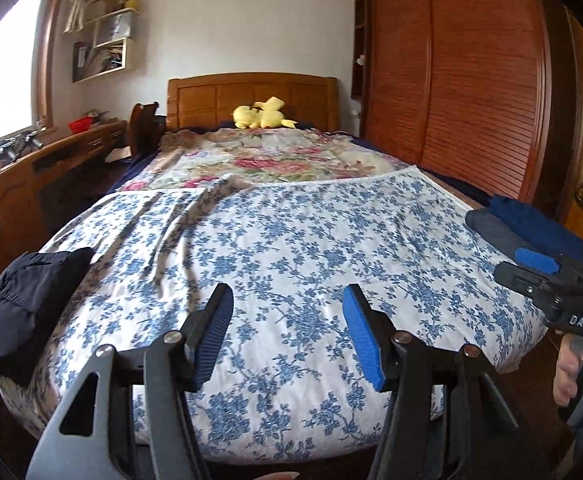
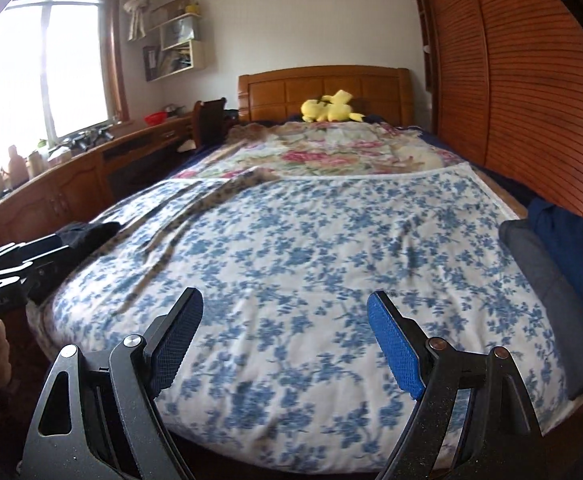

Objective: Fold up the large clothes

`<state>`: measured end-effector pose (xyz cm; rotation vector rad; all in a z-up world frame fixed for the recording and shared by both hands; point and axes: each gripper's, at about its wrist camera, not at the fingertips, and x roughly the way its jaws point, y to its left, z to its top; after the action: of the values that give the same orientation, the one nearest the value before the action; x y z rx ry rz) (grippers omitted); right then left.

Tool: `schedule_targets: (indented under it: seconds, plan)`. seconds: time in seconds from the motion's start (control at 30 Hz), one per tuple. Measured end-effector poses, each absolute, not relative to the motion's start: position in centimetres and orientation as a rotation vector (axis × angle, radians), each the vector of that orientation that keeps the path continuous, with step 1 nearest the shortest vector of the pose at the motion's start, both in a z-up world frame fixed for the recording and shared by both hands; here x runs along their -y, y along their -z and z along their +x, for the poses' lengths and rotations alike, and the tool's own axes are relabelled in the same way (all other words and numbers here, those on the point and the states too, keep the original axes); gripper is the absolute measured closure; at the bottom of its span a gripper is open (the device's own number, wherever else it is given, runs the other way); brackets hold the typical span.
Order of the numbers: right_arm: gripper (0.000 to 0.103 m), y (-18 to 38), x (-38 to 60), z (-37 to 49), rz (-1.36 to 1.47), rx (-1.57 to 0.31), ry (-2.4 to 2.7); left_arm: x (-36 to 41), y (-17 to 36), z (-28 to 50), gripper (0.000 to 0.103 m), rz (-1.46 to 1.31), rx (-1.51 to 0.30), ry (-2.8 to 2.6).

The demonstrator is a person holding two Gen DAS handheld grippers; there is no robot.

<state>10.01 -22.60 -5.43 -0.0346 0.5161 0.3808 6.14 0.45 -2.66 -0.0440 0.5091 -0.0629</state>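
Observation:
A large white cloth with blue flowers (image 1: pixel 291 240) (image 2: pixel 311 240) lies spread flat over the near half of the bed, with a few creases on its left side. Its near edge hangs over the foot of the bed. My left gripper (image 1: pixel 288 288) hovers open just above that near edge, nothing between its blue pads. My right gripper (image 2: pixel 285 292) stands open wider over the same edge, also holding nothing. In the left wrist view the right gripper (image 1: pixel 539 276) shows at the right border, held by a hand (image 1: pixel 571 364). The left gripper (image 2: pixel 11 264) shows at the left border of the right wrist view.
A crumpled black garment (image 1: pixel 27 300) (image 2: pixel 87 234) lies on the bed's near left corner. Folded grey and dark blue clothes (image 1: pixel 531 228) (image 2: pixel 559 272) are stacked at the right edge. A pink floral quilt (image 1: pixel 275 160) and a yellow plush toy (image 1: pixel 261 114) lie farther back. A wooden desk (image 1: pixel 11 196) runs along the left, and a wardrobe (image 1: pixel 471 80) along the right.

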Motion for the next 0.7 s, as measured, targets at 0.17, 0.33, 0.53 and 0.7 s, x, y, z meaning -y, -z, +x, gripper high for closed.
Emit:
schedule_targets:
  seconds: [0.17, 0.33, 0.53, 0.7]
  plan:
    - [0.017, 4.4, 21.8, 8.2, -0.031, -0.462, -0.389, -1.2, 1.9, 4.4, 0.047, -0.047, -0.474, 0.030]
    - [0.017, 3.4, 21.4, 6.3, -0.036, -0.409, -0.383, -1.3, 1.6, 2.8, 0.047, -0.050, -0.443, 0.014]
    - [0.017, 3.4, 21.0, 5.6, -0.037, -0.396, -0.384, -1.4, 1.6, 2.0, 0.047, -0.063, -0.427, 0.018]
    - [0.017, 3.6, 20.9, 5.4, -0.031, -0.399, -0.383, -1.5, 1.6, 2.0, 0.047, -0.072, -0.424, 0.019]
